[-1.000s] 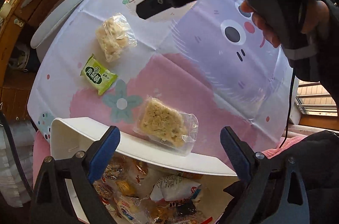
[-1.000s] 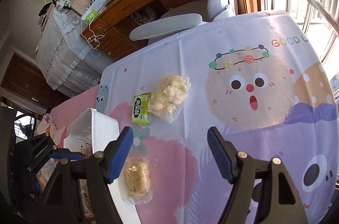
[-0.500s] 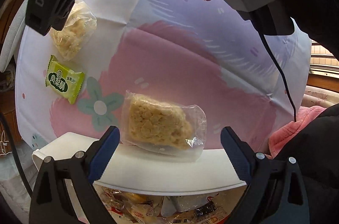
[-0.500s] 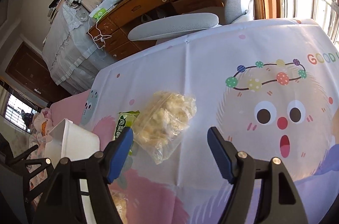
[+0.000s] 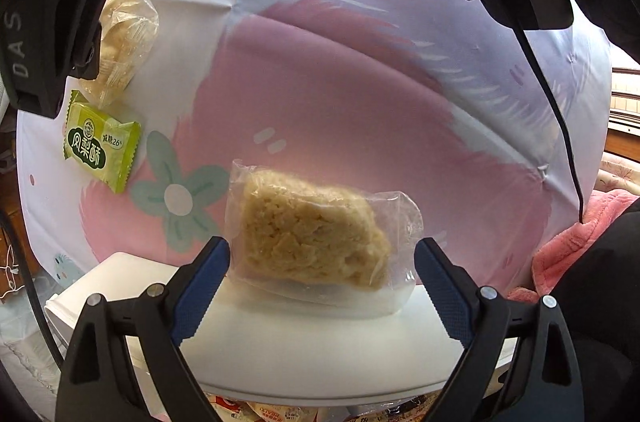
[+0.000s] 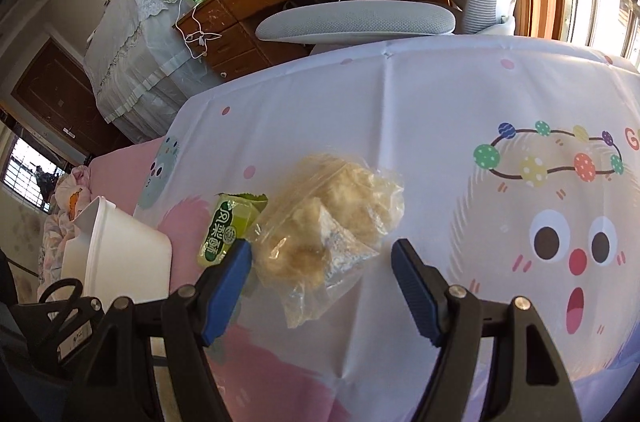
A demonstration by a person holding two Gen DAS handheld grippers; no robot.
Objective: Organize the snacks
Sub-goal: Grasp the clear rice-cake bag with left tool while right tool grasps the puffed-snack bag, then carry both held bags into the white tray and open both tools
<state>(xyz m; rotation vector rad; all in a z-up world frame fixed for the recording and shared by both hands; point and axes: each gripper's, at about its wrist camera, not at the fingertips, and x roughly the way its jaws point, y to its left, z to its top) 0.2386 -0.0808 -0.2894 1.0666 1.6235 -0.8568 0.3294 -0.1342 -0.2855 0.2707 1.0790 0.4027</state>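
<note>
Left wrist view: the left gripper (image 5: 322, 288) spreads wide around a rice crisp packet (image 5: 316, 238) lying across the white bin (image 5: 320, 354) rim. The right gripper (image 6: 322, 282), fingers released, frames a clear-bagged snack (image 6: 328, 222) on the tabletop (image 6: 440, 102).

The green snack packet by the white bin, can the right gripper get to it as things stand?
Probably yes. The right gripper is open, and the green packet lies flat just beyond its left finger, nothing on top. But the clear bag of rice crackers sits between the fingers, overlapping the packet's edge, so it would need shifting left.
</note>
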